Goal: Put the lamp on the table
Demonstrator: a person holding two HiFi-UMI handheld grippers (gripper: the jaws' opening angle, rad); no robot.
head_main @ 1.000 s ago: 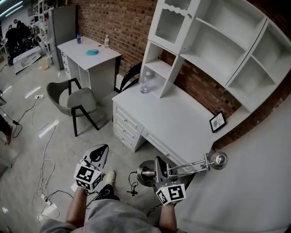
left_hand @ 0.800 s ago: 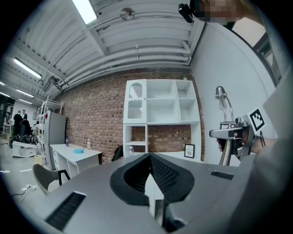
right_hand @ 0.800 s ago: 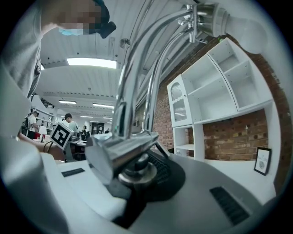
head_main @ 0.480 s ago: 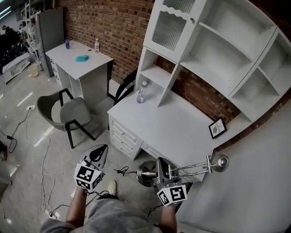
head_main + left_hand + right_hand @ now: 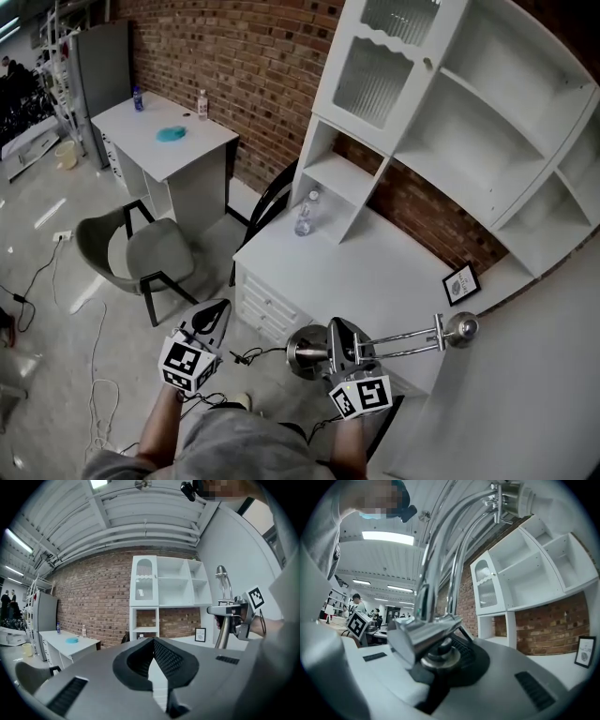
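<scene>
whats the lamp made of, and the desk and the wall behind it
Lamp: looks like polished metal with a chrome or nickel finish; its tubes and base give mirror-like reflections. Desk: probably painted wood or board, matt white; the colour is flat and even, and the drawers are panelled. Wall: exposed red brick with visible mortar joints.

No word, number or brand can be read anywhere. The small black-framed picture (image 5: 461,283) on the white table (image 5: 375,272) carries print too small to make out, while the white cube at the left (image 5: 187,364) and the white cube at the right (image 5: 361,396) bear only black square patterns, no letters.
</scene>
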